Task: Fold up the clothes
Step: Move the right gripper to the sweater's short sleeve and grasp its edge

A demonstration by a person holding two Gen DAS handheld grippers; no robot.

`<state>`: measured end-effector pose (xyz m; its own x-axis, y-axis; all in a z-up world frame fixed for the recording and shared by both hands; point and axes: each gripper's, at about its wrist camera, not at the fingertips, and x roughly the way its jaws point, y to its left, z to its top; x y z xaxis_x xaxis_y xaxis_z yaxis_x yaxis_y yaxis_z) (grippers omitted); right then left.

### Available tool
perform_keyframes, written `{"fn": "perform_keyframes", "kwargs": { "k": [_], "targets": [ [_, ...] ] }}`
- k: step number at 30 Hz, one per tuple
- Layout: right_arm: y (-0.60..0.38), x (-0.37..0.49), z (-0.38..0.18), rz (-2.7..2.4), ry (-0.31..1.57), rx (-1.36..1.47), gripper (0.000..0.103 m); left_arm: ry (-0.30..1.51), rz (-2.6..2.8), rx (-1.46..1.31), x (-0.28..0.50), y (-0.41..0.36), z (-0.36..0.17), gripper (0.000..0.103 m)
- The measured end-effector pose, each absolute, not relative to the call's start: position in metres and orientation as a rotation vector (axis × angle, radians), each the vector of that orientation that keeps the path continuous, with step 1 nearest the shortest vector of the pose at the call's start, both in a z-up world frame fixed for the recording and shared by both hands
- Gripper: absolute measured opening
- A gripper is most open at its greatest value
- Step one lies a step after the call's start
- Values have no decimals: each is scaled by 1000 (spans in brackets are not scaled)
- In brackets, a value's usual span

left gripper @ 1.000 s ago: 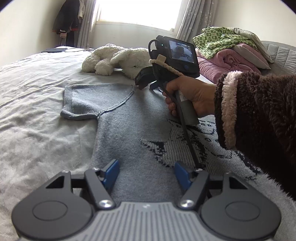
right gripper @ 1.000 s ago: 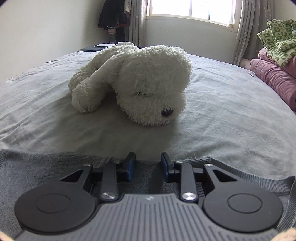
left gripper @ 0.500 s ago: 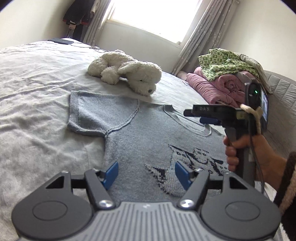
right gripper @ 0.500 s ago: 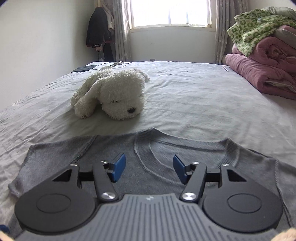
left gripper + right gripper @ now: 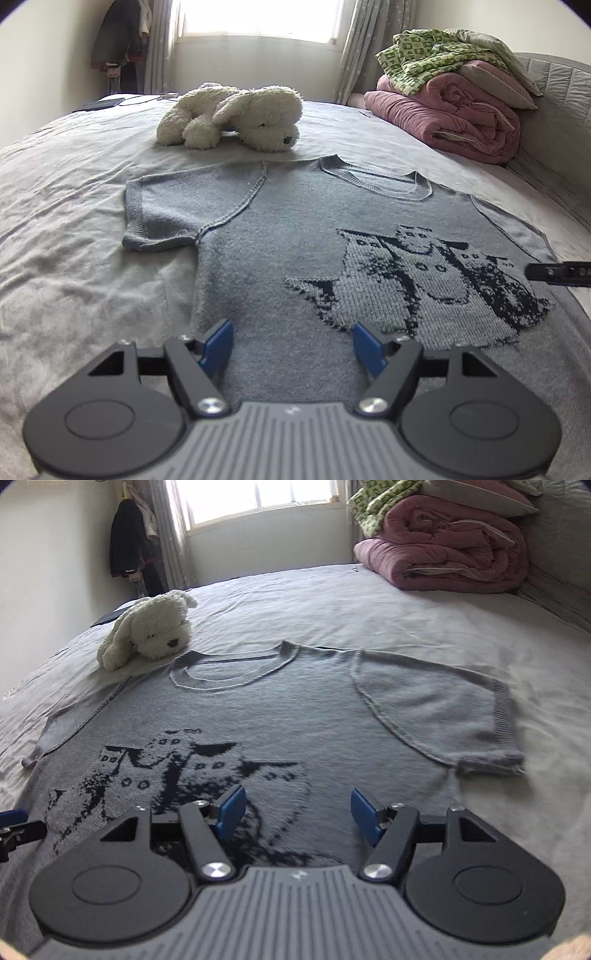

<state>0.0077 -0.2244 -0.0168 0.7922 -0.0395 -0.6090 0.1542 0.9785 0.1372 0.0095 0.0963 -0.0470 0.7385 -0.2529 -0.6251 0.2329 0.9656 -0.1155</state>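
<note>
Both claws hang released over the bed with nothing between their blue pads. On the left claw (image 5: 292,345) the jaws stand wide apart above the near part of a grey knitted sweater (image 5: 295,236), over its plain left half, just left of the dark knitted picture (image 5: 424,280) on the chest. On the right claw (image 5: 295,814) the jaws are just as wide, held above the near right edge of that same picture, with plain grey knit showing in the gap. Whether either claw touches the cloth cannot be told.

That sweater lies spread flat, front up, on the pale grey sheet (image 5: 66,229) of the bed, its neck hole toward the far side and its hem toward the claws. One short sleeve reaches out to the left in the left wrist view; the other sleeve (image 5: 443,709) reaches out to the right in the right wrist view. A black tip of the right claw pokes into the right edge of the left wrist view, and a bit of the left claw shows at the left edge of the right wrist view.

Far of the collar and a little to the left rests a white plush dog (image 5: 236,116), near the sweater. At the far right sits a pile of folded quilts (image 5: 450,114), pink below and green-patterned on top, well apart from the sweater. Dark clothes (image 5: 129,542) hang in the far left corner beside the window (image 5: 258,16).
</note>
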Motion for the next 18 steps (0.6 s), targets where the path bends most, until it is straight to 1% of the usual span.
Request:
{"fn": "perform_keyframes", "kwargs": {
  "k": [5, 11, 13, 15, 18],
  "targets": [
    [-260, -24, -15, -201, 617, 193, 72, 695, -260, -36, 9, 92, -43, 75],
    [-286, -16, -32, -234, 599, 384, 75, 631, -269, -75, 8, 92, -40, 76],
    [-294, -13, -38, -244, 591, 447, 81, 595, -286, -101, 8, 92, -39, 76],
    [-302, -10, -42, -234, 556, 486, 84, 566, -297, -96, 7, 92, -44, 79],
    [-317, -10, -45, -228, 515, 562, 84, 613, -283, -86, 15, 91, -58, 82]
  ]
}}
